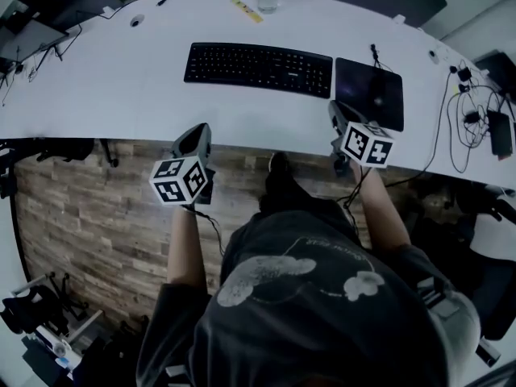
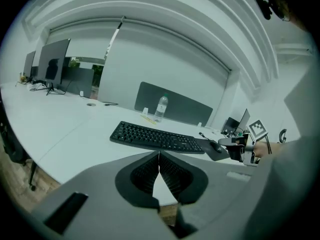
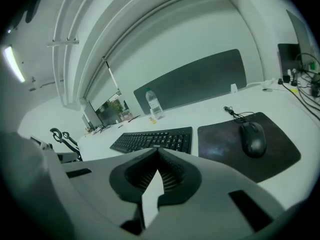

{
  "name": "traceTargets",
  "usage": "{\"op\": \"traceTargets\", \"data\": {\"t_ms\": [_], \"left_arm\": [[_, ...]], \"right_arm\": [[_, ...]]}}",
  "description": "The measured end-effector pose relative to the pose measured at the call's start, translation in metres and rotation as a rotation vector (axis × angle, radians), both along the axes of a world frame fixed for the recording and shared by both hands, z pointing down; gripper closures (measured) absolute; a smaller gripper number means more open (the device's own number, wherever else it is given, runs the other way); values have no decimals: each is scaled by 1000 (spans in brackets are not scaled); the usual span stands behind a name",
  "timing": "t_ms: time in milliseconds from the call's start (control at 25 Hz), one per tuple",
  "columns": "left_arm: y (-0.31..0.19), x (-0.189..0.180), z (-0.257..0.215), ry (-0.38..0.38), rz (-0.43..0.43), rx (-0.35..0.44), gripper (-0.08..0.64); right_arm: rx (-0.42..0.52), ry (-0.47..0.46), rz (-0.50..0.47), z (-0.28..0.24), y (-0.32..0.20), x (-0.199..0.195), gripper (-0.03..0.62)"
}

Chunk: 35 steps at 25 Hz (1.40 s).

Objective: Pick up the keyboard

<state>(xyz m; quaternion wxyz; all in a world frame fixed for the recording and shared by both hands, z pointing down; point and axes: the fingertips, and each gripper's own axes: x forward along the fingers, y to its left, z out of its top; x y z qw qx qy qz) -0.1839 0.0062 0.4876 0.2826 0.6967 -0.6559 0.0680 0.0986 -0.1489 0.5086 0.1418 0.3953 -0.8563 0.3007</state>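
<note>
Risk lay in the grip: the left tool point(image 1: 199, 130) and right tool point(image 1: 339, 110) both had jaws pressed together, empty, at the edge of the bench point(image 1: 121, 87), short of the keyboard point(image 1: 258, 68). Unopened, they would likely just shove that flat, rigid black plastic slab across the smooth white top toward the mouse pad point(image 1: 359, 79) just beside it.

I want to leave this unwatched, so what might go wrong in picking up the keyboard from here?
1. Both the left gripper and right gripper have their jaws shut; unless opened, they would likely shove the keyboard rather than grasp it.
2. The mouse pad lies close beside the keyboard's right end, so the right gripper may catch it or the mouse.
</note>
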Motion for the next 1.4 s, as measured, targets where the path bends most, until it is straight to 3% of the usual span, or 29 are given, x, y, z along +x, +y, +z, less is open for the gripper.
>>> {"op": "traceTargets", "data": {"t_ms": [400, 600, 680, 880, 1040, 1160, 1400], "left_arm": [[-78, -54, 30, -72, 27, -146, 557], [-107, -63, 39, -101, 55, -180, 552], [-115, -61, 42, -115, 89, -189, 516], [-129, -55, 41, -141, 206, -191, 415], [-135, -55, 49, -207, 331, -240, 291], [-142, -57, 54, -310, 440, -254, 211], [-155, -53, 62, -586, 772, -282, 121]], "right_arm": [[-24, -27, 33, 8, -85, -23, 603], [-33, -29, 40, 13, -115, -27, 603], [-36, -32, 39, 16, -123, -29, 603], [-35, -36, 62, 15, -135, -30, 602], [-31, -28, 85, 13, -136, -30, 603], [-28, -18, 126, 9, -134, -27, 601], [-35, -22, 212, -2, -126, -28, 603]]}}
